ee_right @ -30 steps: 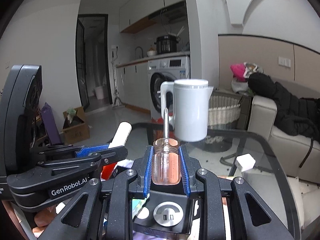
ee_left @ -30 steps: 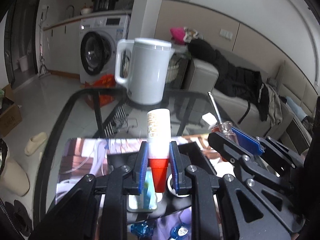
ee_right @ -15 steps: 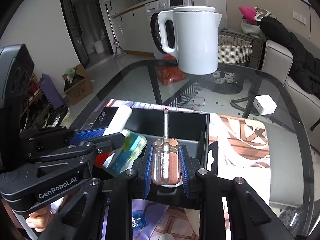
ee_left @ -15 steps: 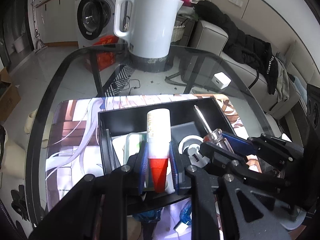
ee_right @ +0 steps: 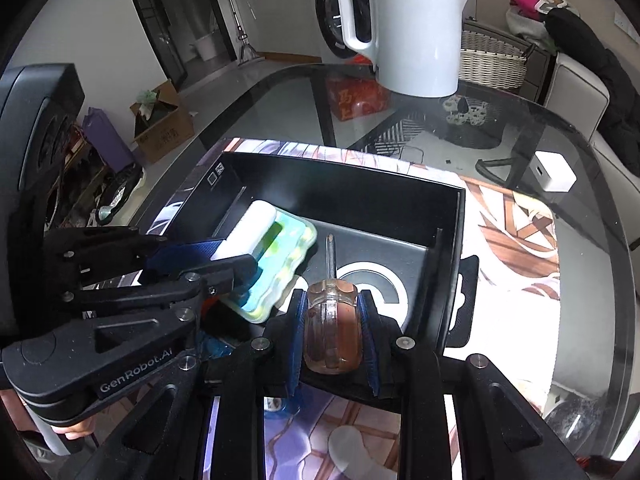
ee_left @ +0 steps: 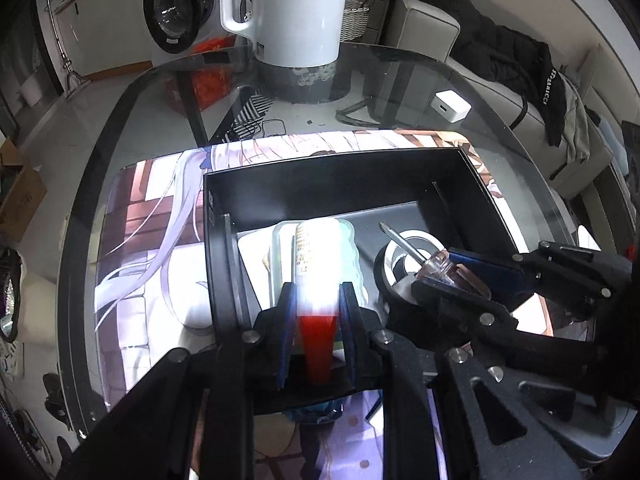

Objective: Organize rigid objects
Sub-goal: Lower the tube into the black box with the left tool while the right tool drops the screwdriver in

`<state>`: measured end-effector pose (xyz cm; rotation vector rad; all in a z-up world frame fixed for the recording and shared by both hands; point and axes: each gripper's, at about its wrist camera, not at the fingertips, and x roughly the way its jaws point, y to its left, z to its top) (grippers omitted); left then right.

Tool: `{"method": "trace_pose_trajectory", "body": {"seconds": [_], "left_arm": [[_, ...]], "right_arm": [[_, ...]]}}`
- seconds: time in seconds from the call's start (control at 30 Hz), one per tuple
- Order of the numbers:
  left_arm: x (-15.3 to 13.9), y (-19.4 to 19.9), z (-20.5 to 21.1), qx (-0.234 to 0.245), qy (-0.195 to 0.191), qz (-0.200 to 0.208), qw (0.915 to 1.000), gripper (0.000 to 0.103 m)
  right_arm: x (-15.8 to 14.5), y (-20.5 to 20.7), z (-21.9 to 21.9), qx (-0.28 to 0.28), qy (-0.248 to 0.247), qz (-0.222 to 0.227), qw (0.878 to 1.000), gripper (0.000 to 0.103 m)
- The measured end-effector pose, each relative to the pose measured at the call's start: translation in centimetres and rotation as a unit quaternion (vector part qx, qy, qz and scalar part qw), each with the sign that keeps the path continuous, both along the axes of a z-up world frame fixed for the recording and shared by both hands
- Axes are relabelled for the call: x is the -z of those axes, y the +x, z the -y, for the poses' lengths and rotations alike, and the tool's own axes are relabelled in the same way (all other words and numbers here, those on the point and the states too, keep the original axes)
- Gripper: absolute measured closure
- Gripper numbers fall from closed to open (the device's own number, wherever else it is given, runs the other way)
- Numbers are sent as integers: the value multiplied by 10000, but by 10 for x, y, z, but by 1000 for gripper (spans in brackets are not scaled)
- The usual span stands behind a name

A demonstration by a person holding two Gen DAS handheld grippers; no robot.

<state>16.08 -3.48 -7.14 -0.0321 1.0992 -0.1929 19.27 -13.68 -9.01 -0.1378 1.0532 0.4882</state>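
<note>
Two grippers, both loaded, both over the black box [ee_left: 340, 184] at frame centre. Your left gripper [ee_left: 316, 320] is clamped on a white bottle [ee_left: 318, 256] with a red cap, cap end toward the camera, body pointing out over the green-blue case [ee_right: 280, 268] already lying in the box. Your right gripper [ee_right: 332, 332] is clenched on the screwdriver [ee_right: 332, 320] by its clear amber handle, shaft aimed forward into the box beside the round white-ringed part [ee_right: 372, 280]. Holding each by its thick end likely lets you lay it flat. Neither item looks set down yet. White kettle [ee_right: 416, 28] stands upper centre on the glass table [ee_right: 580, 240], out of the way.
</note>
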Motion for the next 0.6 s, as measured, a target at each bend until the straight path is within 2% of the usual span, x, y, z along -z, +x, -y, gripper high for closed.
{"method": "trace_pose_trajectory", "body": {"seconds": [0.2, 0.37, 0.6], "left_arm": [[2, 0, -3, -62, -46, -2, 10000, 84], [3, 1, 2, -52, 111, 37, 9999, 84], [3, 2, 0, -79, 49, 50, 9999, 82]], "right_arm": [[-1, -1, 0, 26, 1, -7, 10000, 78], [-2, 0, -1, -2, 13, 13, 10000, 78], [-2, -2, -2, -10, 41, 22, 10000, 78]]}}
